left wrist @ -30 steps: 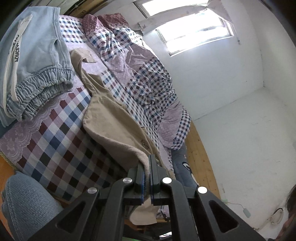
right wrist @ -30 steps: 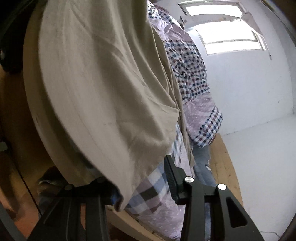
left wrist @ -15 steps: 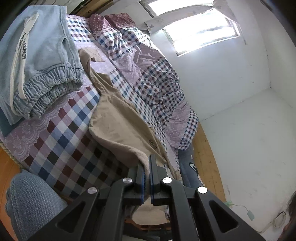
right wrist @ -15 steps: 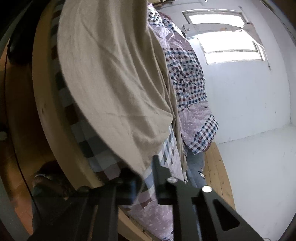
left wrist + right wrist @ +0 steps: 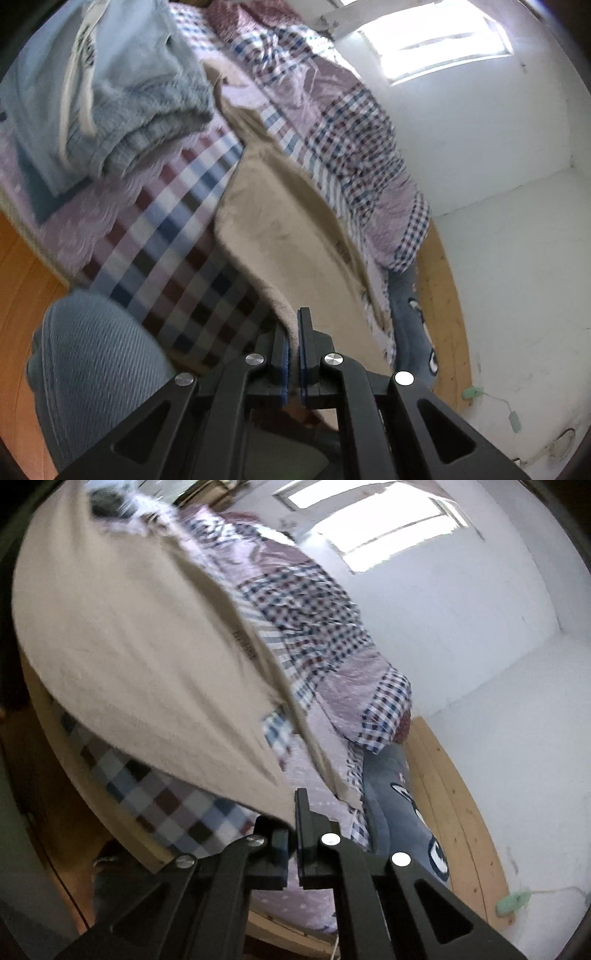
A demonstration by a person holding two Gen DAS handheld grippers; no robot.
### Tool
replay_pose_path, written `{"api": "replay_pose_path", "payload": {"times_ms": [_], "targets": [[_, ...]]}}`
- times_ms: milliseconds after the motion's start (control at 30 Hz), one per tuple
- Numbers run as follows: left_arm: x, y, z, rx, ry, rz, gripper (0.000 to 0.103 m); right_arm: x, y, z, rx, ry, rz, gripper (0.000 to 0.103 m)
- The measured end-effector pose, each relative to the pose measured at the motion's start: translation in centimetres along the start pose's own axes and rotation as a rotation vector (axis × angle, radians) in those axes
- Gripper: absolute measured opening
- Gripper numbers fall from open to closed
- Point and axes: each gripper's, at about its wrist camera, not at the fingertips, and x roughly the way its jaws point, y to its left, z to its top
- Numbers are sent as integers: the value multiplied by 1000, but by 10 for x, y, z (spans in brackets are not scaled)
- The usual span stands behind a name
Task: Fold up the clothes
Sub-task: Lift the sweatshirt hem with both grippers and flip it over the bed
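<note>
Now the right gripper (image 5: 293, 834) has closed its fingers on the beige garment's (image 5: 140, 657) edge; a second ago they were wide. Left gripper (image 5: 293, 350) pinches it too. It lies on the checked bed (image 5: 173, 254), beside folded blue pants (image 5: 122, 85).

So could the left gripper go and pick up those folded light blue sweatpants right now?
Probably not yet. The left gripper is shut on an edge of the beige garment, so it would have to let go first. The sweatpants lie uncovered further along the checked bedsheet.
</note>
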Motion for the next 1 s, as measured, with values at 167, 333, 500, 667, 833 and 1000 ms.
{"api": "replay_pose_path", "payload": {"times_ms": [167,333,500,667,833,1000], "targets": [[-1,12,-27,-40,73,47,2,-22,-14,-5,23,15,17,0],[-11,23,-46,-68,102,59,2,-29,-14,-19,37,48,68,0],[-32,23,-48,-82,69,14,2,-21,1,-24,-25,91,200,0],[-43,14,-27,-72,13,-14,2,-20,4,-15,-34,70,216,1],[-33,2,11,-59,-22,-20,2,-4,-8,5,-63,49,208,0],[-10,-10,55,-39,-51,-7,2,41,-27,31,-71,54,224,0]]}}
